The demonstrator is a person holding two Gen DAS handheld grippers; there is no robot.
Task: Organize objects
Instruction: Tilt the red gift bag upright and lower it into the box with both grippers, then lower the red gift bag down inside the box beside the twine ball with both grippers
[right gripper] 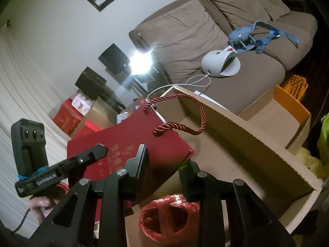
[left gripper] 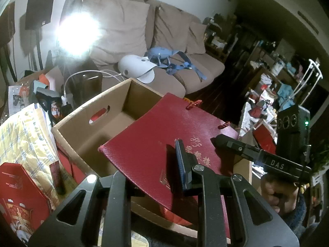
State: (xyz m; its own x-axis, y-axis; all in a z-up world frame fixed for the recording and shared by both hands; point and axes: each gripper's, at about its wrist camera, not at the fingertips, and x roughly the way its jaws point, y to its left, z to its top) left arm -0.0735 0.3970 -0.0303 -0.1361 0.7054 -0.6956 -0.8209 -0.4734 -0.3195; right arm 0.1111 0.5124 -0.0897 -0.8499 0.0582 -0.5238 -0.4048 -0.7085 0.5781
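Both grippers pinch the red gift bag (left gripper: 164, 135) flat over the open cardboard box (left gripper: 86, 121): left gripper (left gripper: 148, 170) clamps its near edge, right gripper (right gripper: 162, 162) clamps its corner. A red twine ball (right gripper: 168, 216) sits at 6 o'clock in the right view.

Both grippers are matte black, with triangular cut-outs in the linkage arms and round silver pivot screws. The left gripper (right gripper: 96, 154) carries white "GenRobot.AI" lettering, a blue cord wrapped around its body, and an upright camera block with three lenses. The right gripper (left gripper: 218, 139) is marked "DAS"; its camera block shows a green light. A dark knitted sleeve (left gripper: 296, 212) covers the right wrist.
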